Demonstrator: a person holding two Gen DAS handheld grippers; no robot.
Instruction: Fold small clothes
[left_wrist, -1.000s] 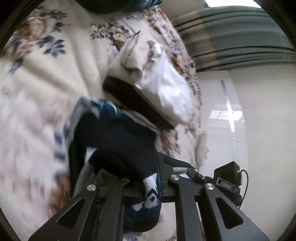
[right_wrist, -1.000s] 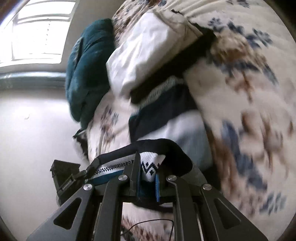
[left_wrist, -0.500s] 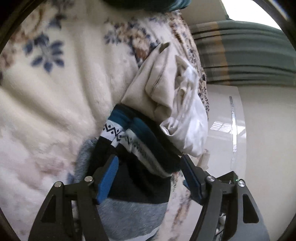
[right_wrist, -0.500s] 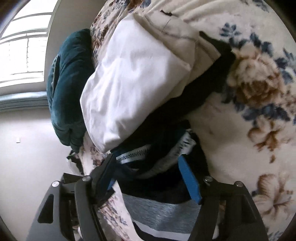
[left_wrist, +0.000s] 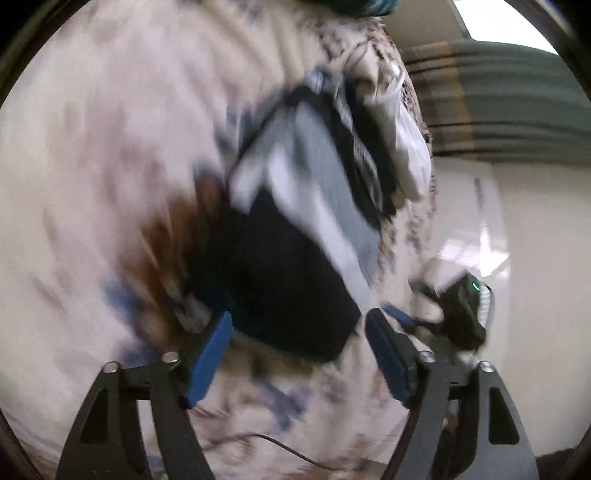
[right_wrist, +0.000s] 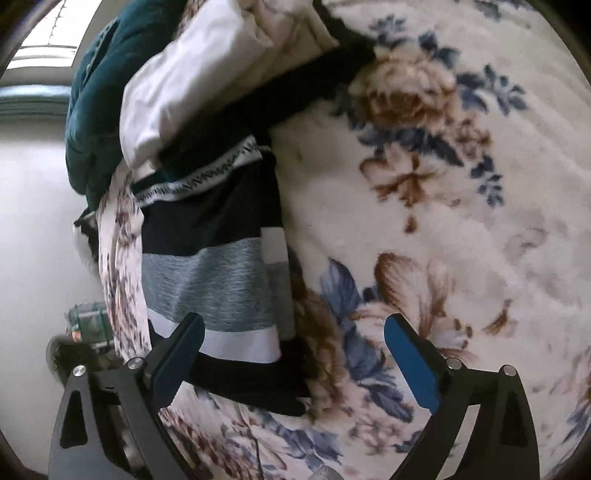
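Note:
A folded sweater (right_wrist: 214, 273) with navy, grey and white stripes lies on the floral blanket (right_wrist: 424, 229), its far end against a stack of folded white (right_wrist: 207, 77) and black clothes. It also shows, blurred, in the left wrist view (left_wrist: 291, 236). My left gripper (left_wrist: 299, 350) is open and empty, just short of the sweater's near edge. My right gripper (right_wrist: 295, 362) is open and empty, its left finger over the sweater's near white stripe.
A teal cushion (right_wrist: 96, 99) lies behind the clothes stack. The bed edge drops to a pale floor (left_wrist: 535, 295) on one side. A black device with a green light (left_wrist: 465, 306) and a thin cable (left_wrist: 288, 450) lie near the bed edge.
Both grippers held the sweater one second ago, then opened and let it go. They have since drawn back, and the folded sweater now lies flat on the blanket.

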